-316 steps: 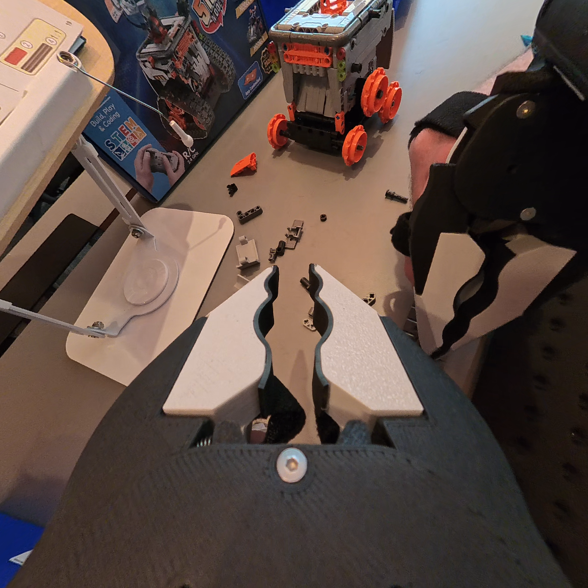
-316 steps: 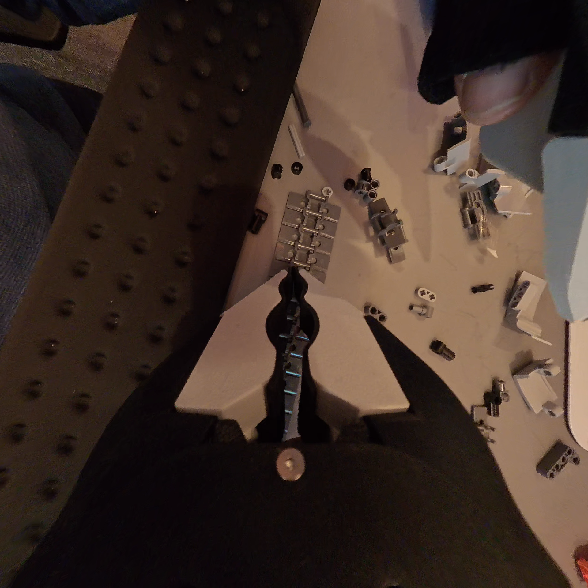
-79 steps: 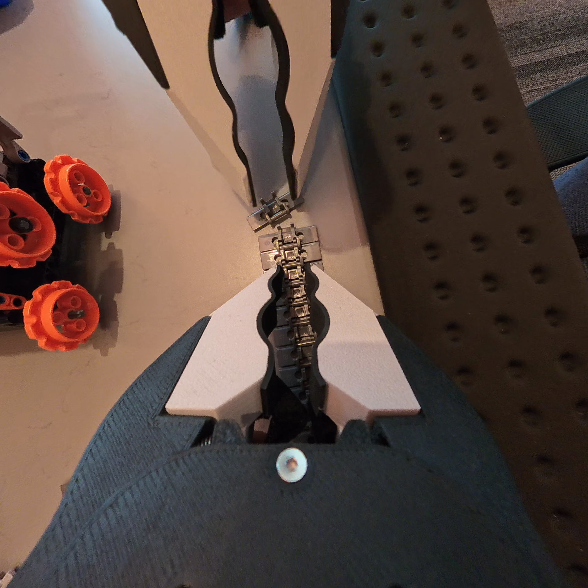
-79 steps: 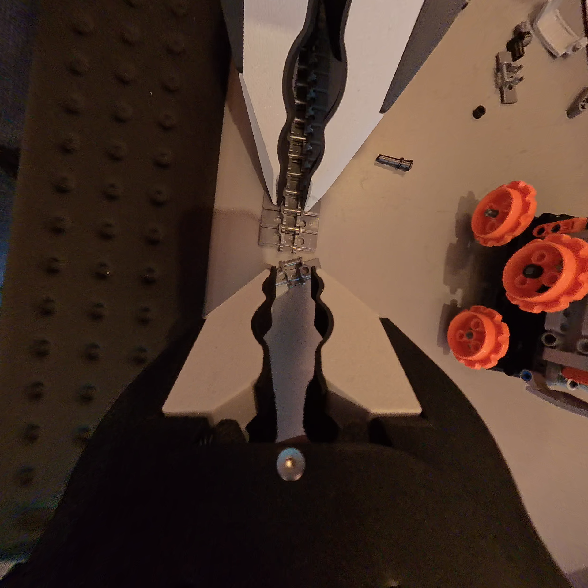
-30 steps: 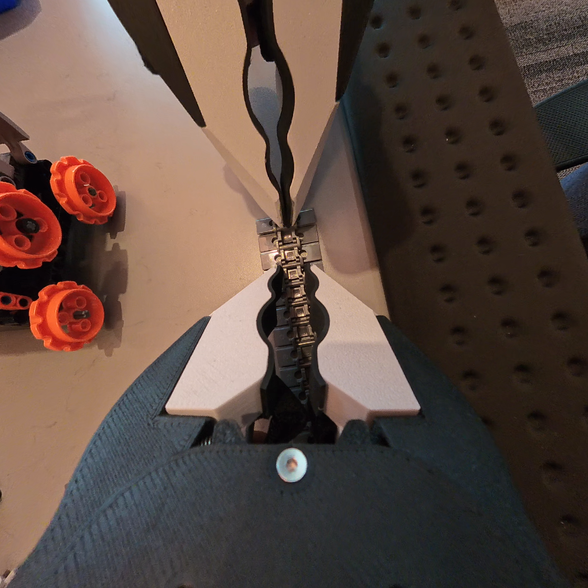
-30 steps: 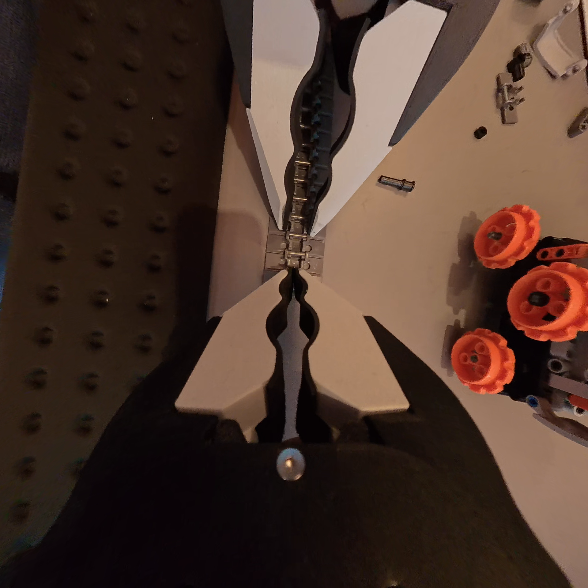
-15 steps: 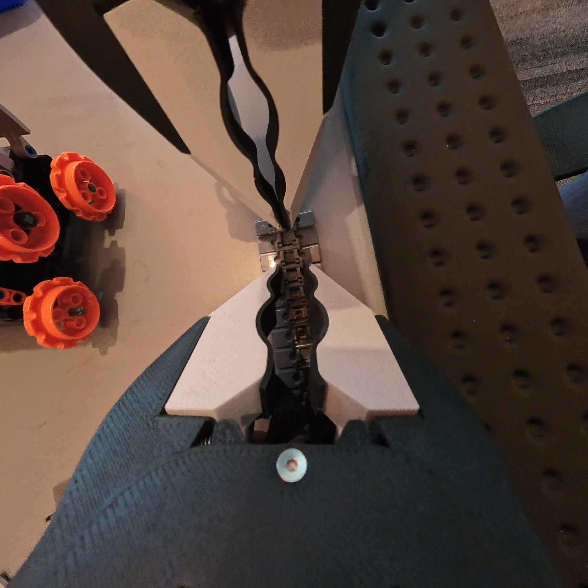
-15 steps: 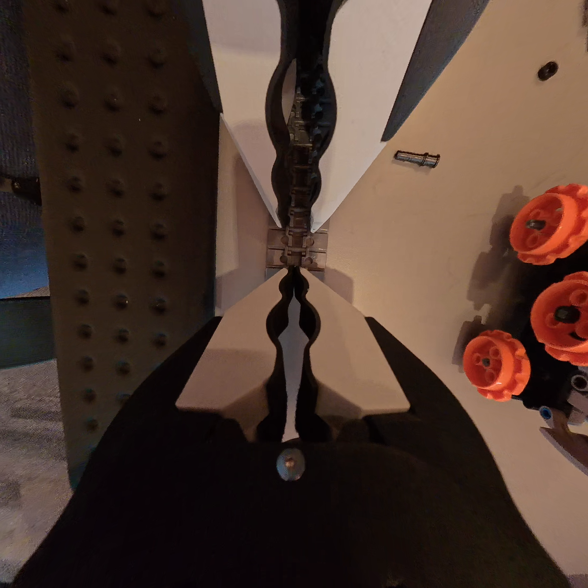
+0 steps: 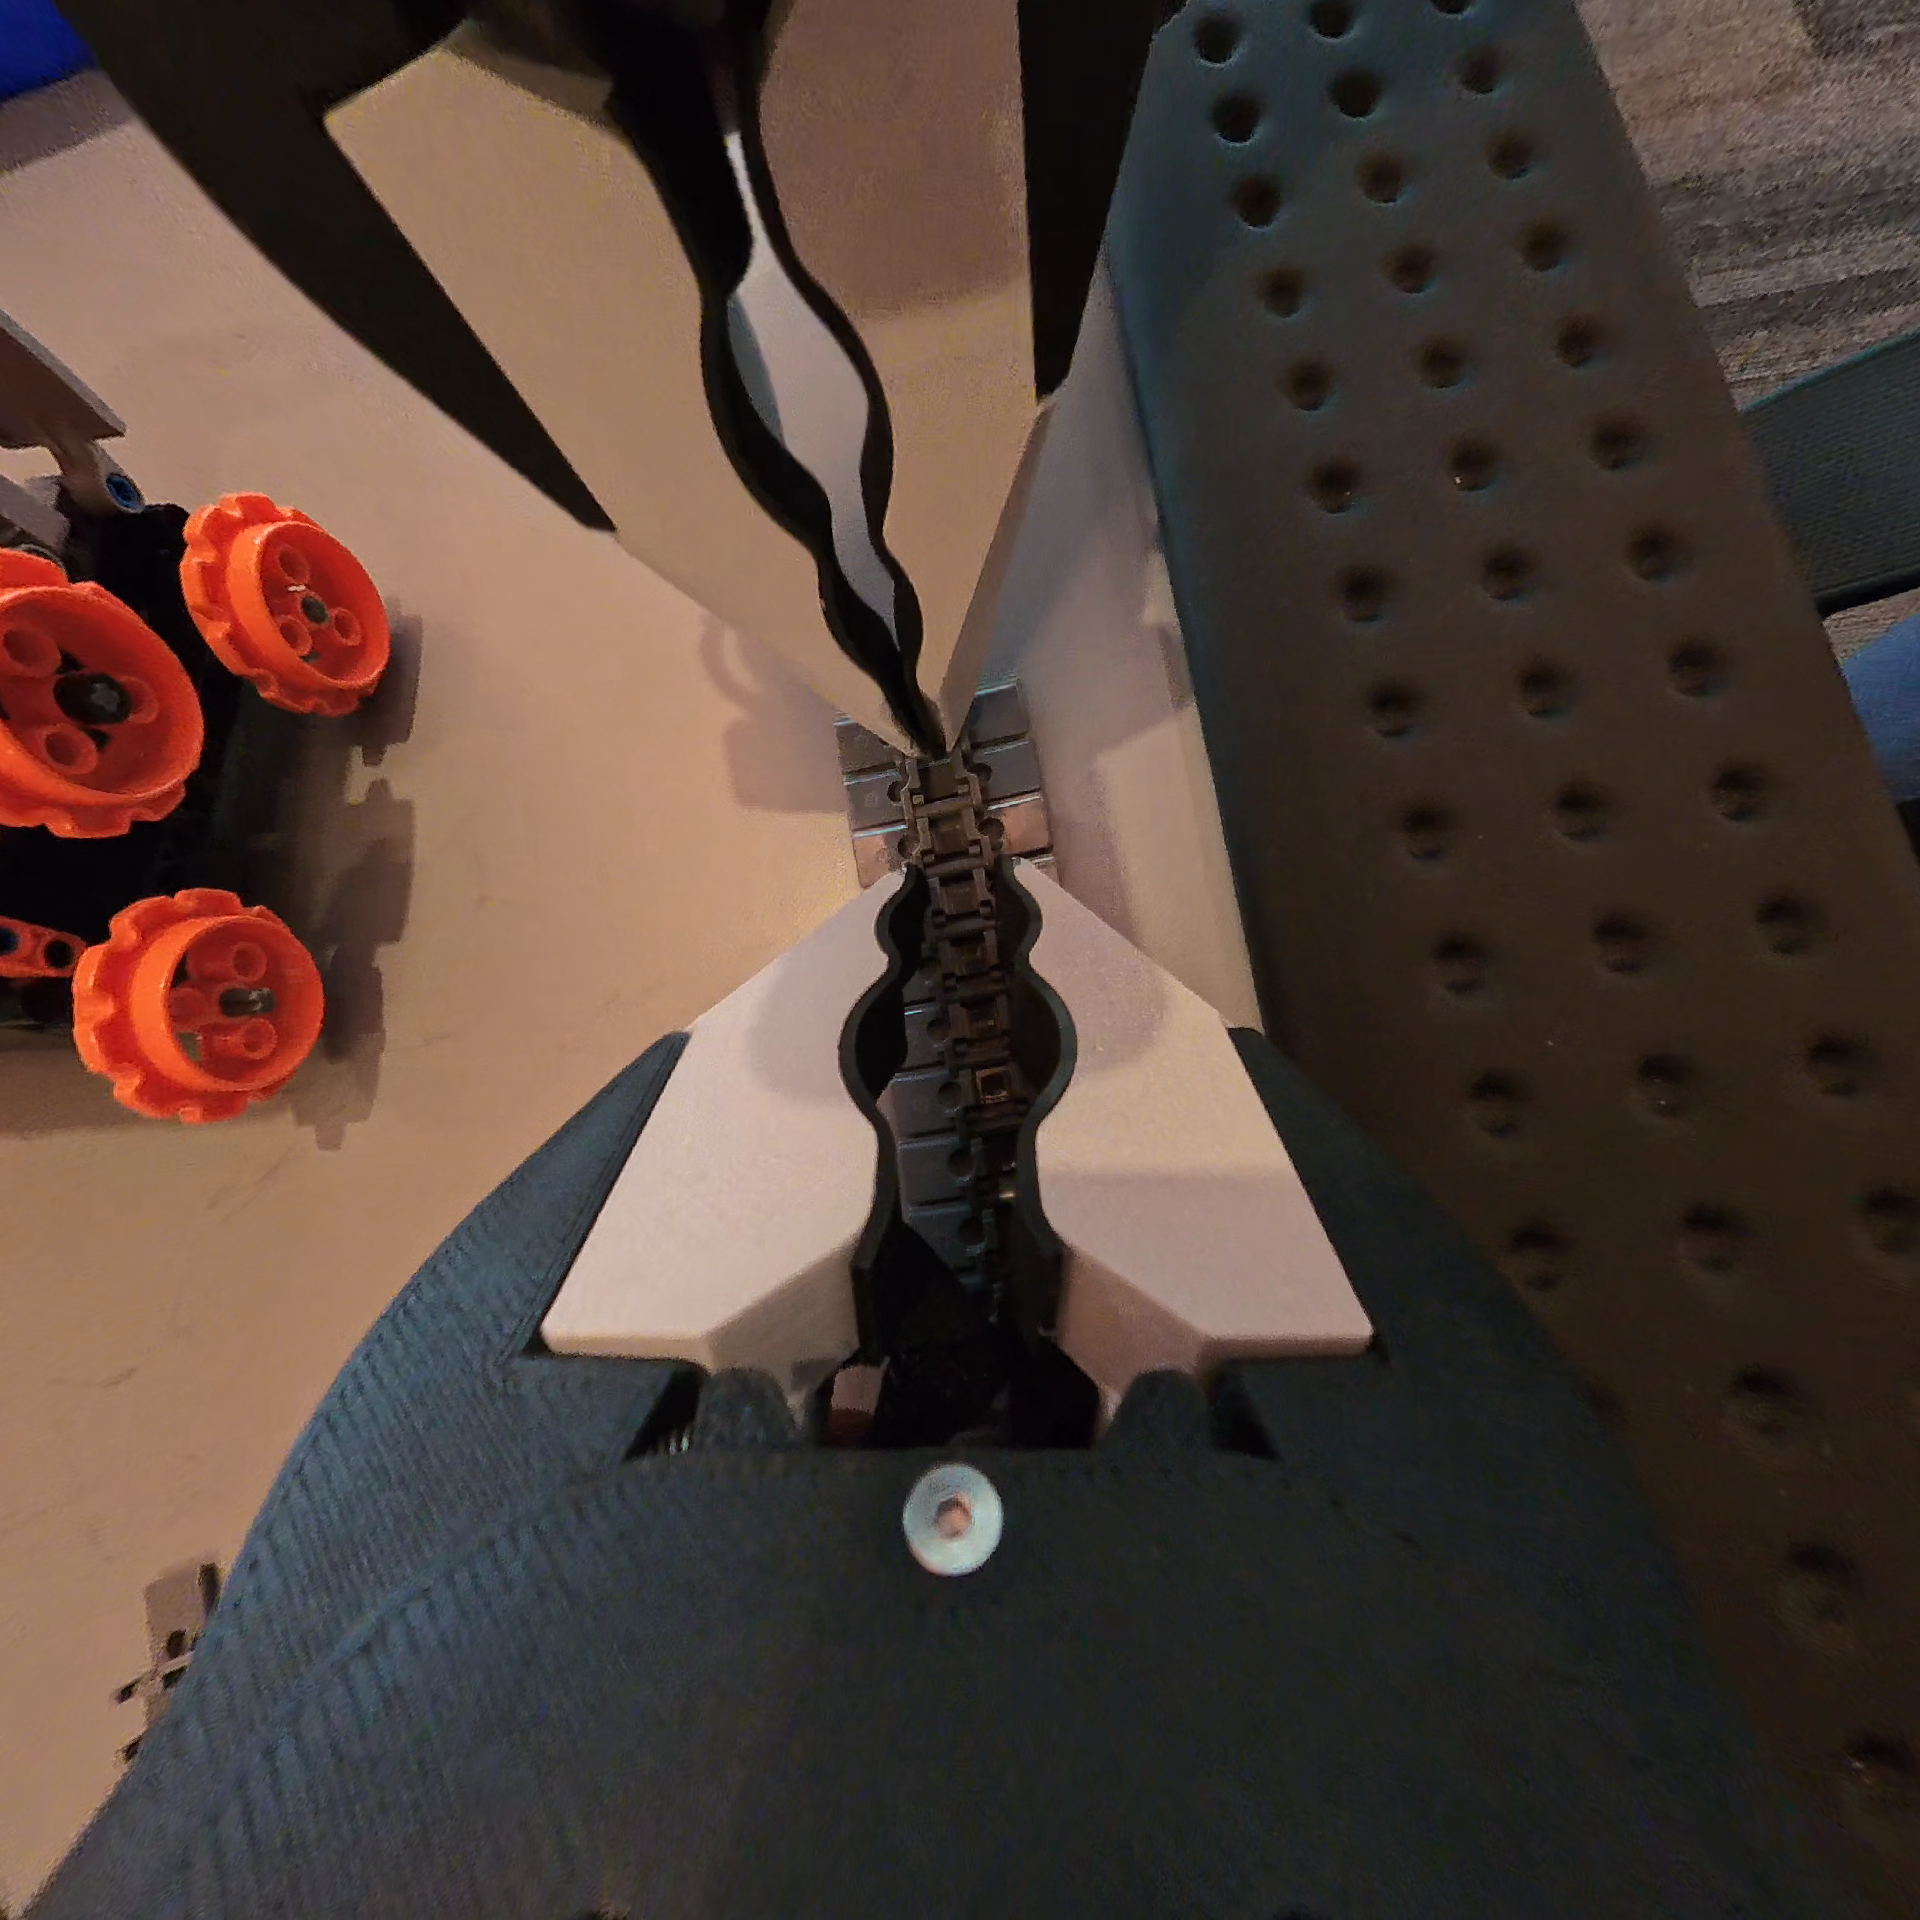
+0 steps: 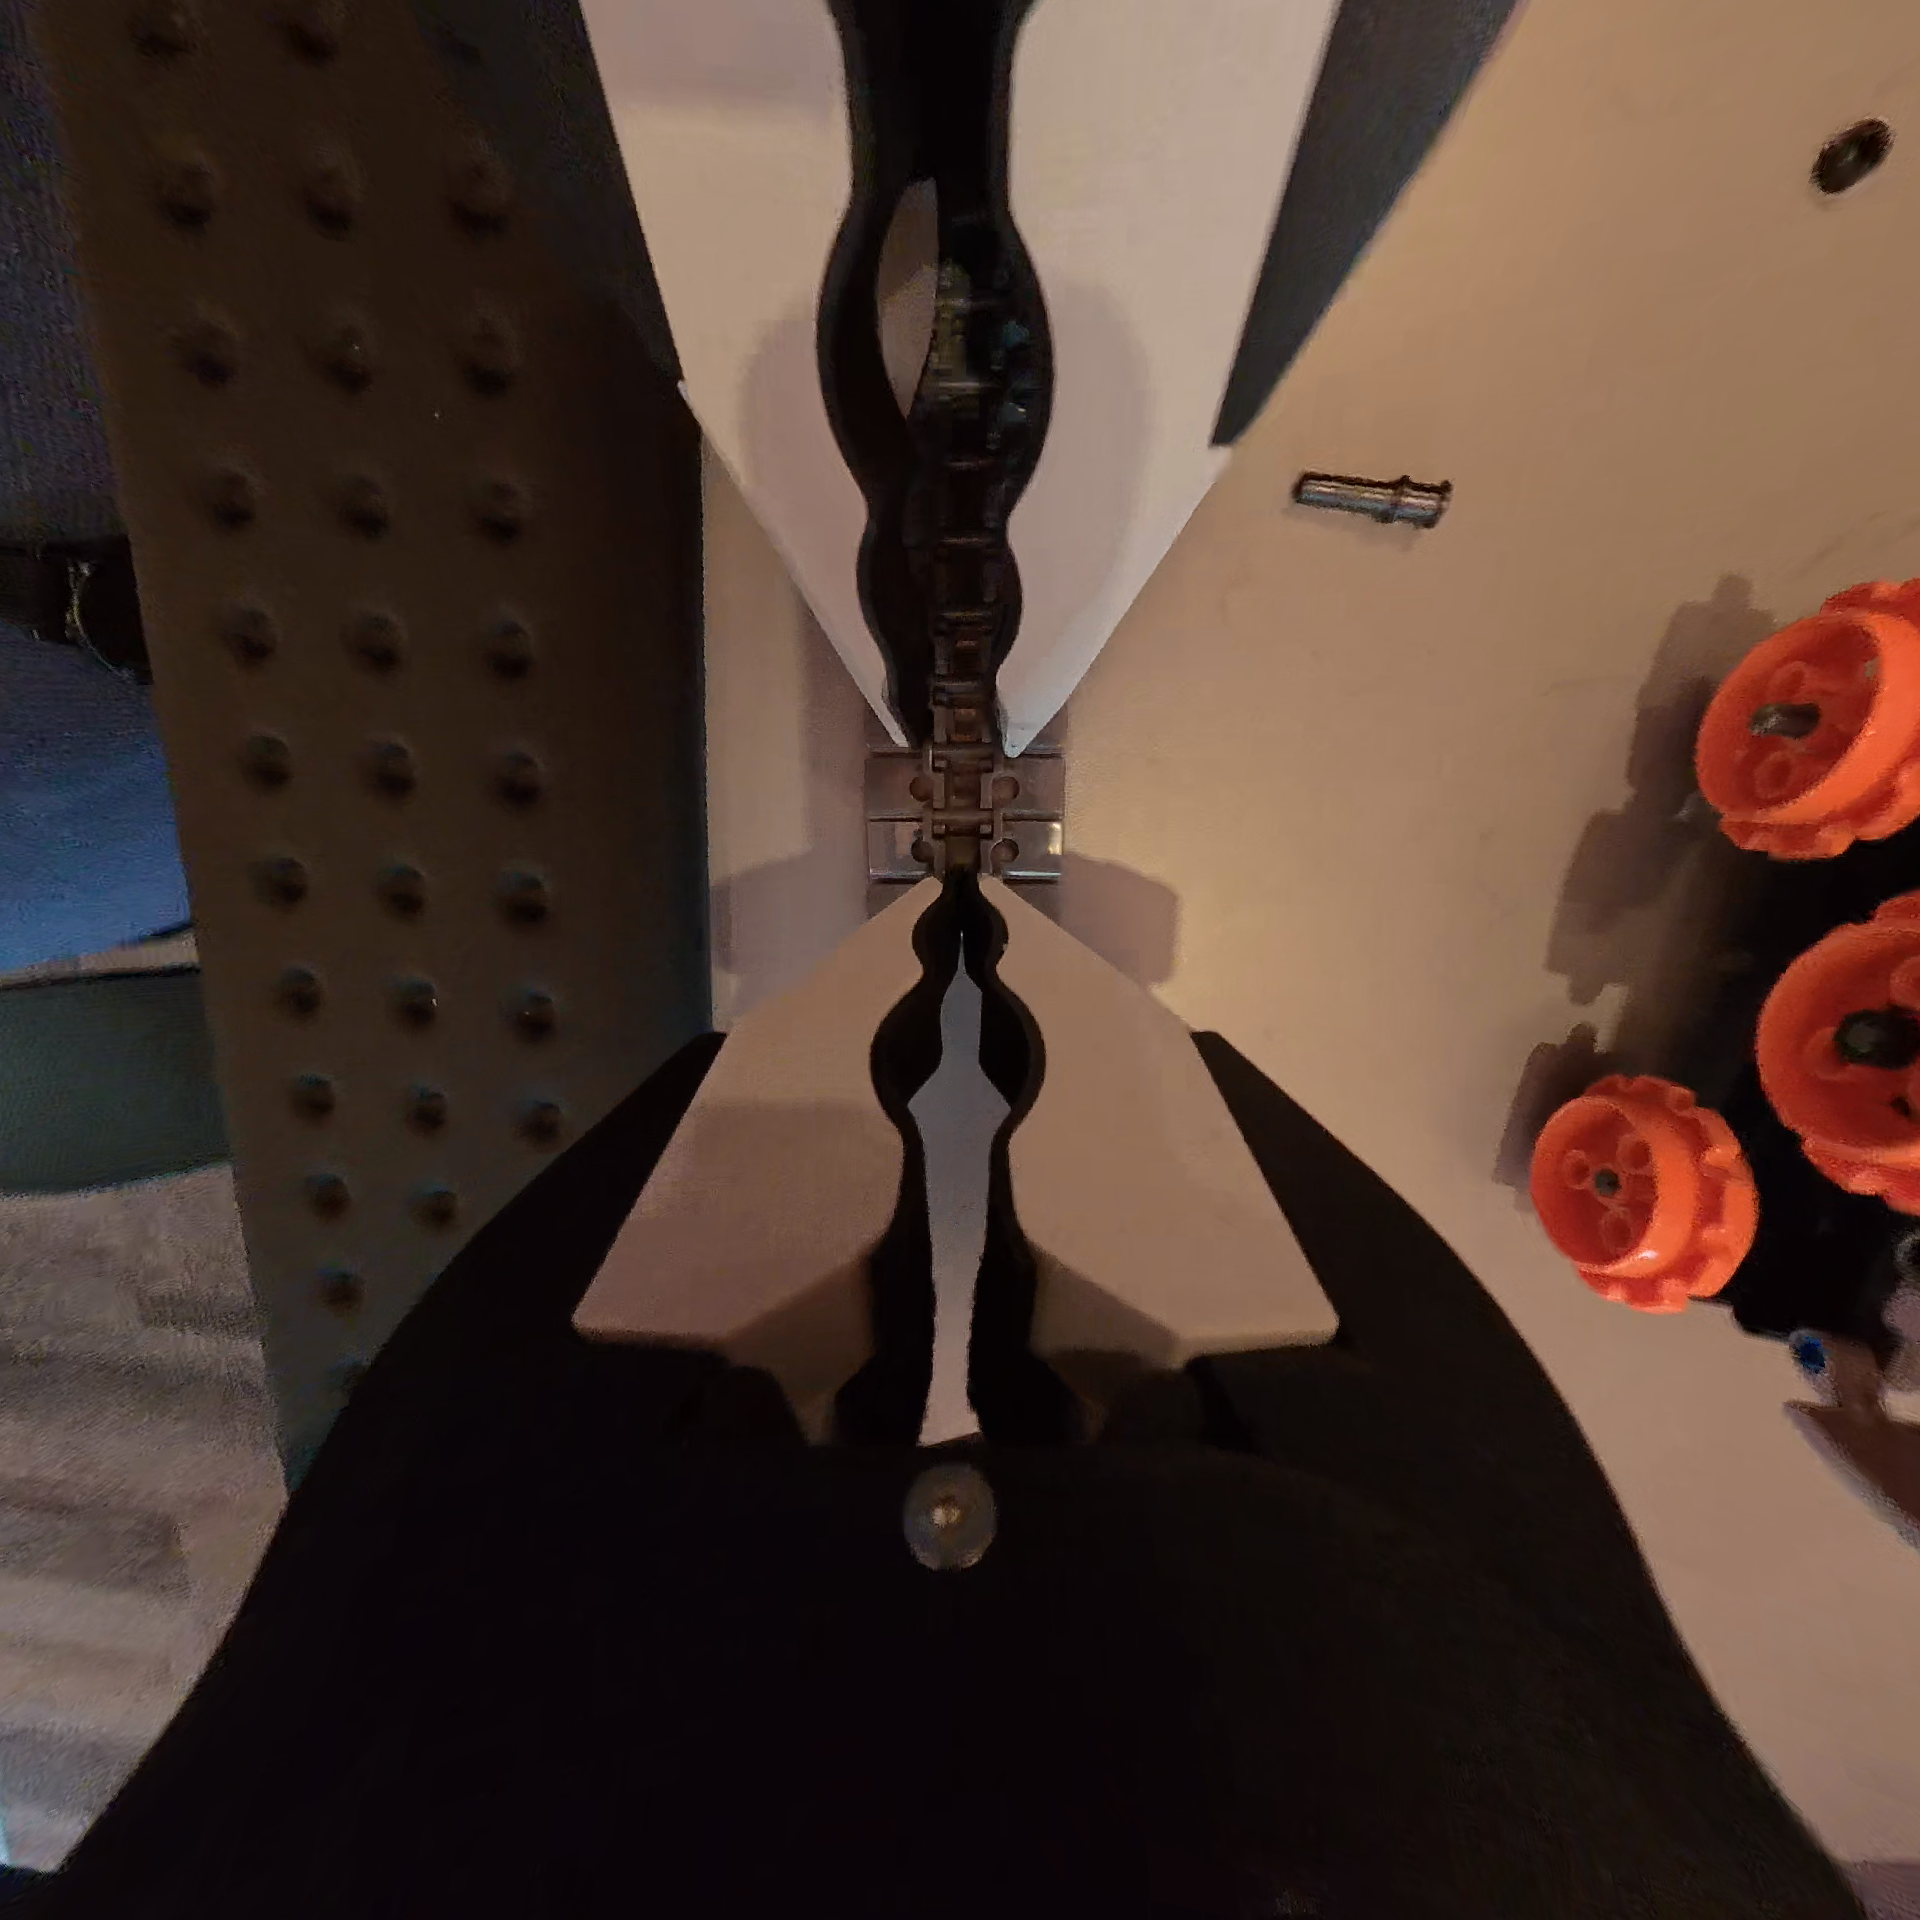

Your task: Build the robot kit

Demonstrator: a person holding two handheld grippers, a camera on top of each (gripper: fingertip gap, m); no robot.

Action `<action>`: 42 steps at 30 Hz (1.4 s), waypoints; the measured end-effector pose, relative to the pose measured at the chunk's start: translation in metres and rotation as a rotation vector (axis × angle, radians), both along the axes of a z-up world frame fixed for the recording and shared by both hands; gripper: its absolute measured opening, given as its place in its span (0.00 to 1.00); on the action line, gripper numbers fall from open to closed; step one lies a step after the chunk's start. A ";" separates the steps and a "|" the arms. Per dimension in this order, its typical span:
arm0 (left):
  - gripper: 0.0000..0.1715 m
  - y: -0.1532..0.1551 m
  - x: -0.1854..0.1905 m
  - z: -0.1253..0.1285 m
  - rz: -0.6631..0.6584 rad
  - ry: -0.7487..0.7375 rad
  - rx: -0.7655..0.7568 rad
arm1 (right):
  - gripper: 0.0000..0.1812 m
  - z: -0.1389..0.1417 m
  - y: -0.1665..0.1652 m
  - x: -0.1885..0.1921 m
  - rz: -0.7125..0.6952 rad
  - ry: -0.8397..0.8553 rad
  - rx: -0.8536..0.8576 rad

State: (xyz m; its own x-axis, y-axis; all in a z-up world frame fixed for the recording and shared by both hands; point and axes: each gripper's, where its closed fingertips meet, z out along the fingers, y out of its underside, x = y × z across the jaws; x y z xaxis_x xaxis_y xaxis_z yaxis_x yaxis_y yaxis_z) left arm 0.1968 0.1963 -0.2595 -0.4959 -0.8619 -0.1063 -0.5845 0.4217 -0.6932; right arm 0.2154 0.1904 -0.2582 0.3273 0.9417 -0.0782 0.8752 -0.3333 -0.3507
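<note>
A grey toy track chain runs between the fingers of my left gripper, which is shut on it above the beige table. My right gripper comes in from the opposite side, tip to tip, and is shut on the chain's end link. In the right wrist view my right gripper pinches the end link of the chain. The left gripper grips the rest just beyond. Most of the chain is hidden inside the left fingers.
A toy vehicle with orange wheels stands on the table to one side, also in the right wrist view. A dark perforated panel runs along the other side. A grey pin and a small black piece lie on the table. Between my left fingertips and the grey pin there is roughly 7 cm.
The separate link in the right gripper has come up against the chain's end, and the right gripper has closed on it. In the last second both grippers tilted slightly, still tip to tip.
</note>
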 end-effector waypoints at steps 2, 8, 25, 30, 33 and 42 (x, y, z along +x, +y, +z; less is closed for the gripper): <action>0.07 -0.002 0.000 0.000 -0.007 -0.007 0.023 | 0.00 0.003 -0.001 0.001 -0.032 0.055 0.032; 0.07 -0.001 -0.001 0.000 -0.003 0.001 0.012 | 0.00 0.011 0.005 0.008 -0.095 0.112 0.162; 0.07 0.000 -0.002 0.000 -0.003 0.005 0.018 | 0.00 0.002 0.002 0.003 -0.068 0.142 0.219; 0.07 0.000 -0.003 0.000 -0.002 0.005 0.045 | 0.00 0.002 -0.004 0.005 -0.045 0.144 0.211; 0.09 0.005 -0.004 0.001 0.016 0.008 0.065 | 0.06 0.014 -0.001 -0.001 -0.075 0.236 0.239; 0.11 0.029 -0.031 0.022 0.089 0.006 0.081 | 0.05 -0.001 0.003 -0.002 -0.044 0.196 0.257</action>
State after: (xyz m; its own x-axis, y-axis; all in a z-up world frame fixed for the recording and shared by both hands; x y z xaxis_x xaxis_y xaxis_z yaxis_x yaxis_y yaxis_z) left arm 0.1659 0.2252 -0.2378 -0.4184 -0.8914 -0.1744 -0.6266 0.4222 -0.6550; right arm 0.2130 0.1938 -0.2595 0.3704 0.9240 0.0948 0.7693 -0.2480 -0.5888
